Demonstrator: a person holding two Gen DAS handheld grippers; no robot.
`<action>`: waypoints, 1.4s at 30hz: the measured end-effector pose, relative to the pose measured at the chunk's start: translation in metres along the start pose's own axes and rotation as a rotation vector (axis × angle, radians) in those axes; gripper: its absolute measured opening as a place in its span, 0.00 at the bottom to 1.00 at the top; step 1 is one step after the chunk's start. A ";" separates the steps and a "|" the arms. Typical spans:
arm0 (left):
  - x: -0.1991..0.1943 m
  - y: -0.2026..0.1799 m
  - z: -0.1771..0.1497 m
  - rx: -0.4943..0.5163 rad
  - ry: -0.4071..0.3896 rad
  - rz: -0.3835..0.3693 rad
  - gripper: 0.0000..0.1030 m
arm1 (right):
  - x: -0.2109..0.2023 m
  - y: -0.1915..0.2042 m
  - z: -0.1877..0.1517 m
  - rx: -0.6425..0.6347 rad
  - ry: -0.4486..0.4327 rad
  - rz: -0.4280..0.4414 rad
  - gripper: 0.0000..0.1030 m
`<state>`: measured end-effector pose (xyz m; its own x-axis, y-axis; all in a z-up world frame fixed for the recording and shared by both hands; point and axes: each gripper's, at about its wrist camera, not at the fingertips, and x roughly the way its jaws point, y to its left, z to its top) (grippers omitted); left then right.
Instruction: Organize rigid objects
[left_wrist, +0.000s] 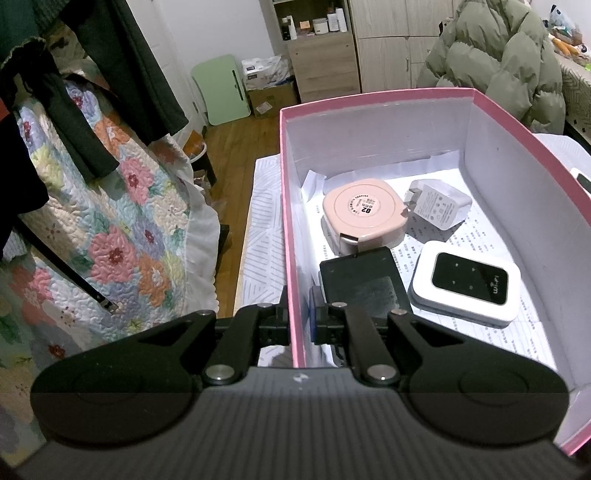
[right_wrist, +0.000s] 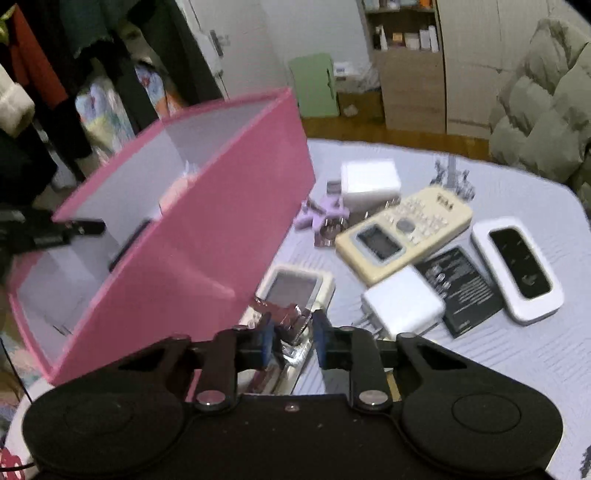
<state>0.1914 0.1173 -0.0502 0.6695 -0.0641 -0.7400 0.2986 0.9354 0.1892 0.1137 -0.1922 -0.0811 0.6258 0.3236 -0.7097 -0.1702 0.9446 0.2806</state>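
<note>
One pink cardboard box with white inner walls (left_wrist: 291, 229) holds four things: one round-cornered pink plastic case (left_wrist: 364, 214), one white plug adapter (left_wrist: 439, 205), one white pocket router with a black glossy face (left_wrist: 467, 284) and one flat black slab (left_wrist: 364, 284). On the pale quilted tabletop (right_wrist: 517, 362) lie two white plug adapters (right_wrist: 404, 308) (right_wrist: 369, 181), one cream remote control (right_wrist: 404, 232), one white pocket router (right_wrist: 517, 273), one flat black battery pack (right_wrist: 463, 288) and one lilac plastic piece (right_wrist: 325, 214).

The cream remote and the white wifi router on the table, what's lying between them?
In the right wrist view, a flat black battery-like pack lies between the cream remote and the white wifi router, beside a white charger.
</note>
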 end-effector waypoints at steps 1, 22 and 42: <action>0.000 0.000 0.000 0.002 -0.001 0.003 0.07 | -0.007 -0.001 0.002 0.005 -0.016 0.016 0.05; 0.002 -0.002 0.001 0.010 0.027 0.001 0.07 | -0.025 0.107 0.090 -0.187 -0.037 0.442 0.12; 0.003 0.002 0.003 0.010 0.027 0.000 0.07 | -0.054 -0.031 0.007 -0.047 0.110 -0.031 0.46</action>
<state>0.1960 0.1176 -0.0496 0.6511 -0.0546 -0.7570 0.3058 0.9317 0.1958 0.0904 -0.2396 -0.0473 0.5444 0.2960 -0.7849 -0.1892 0.9549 0.2289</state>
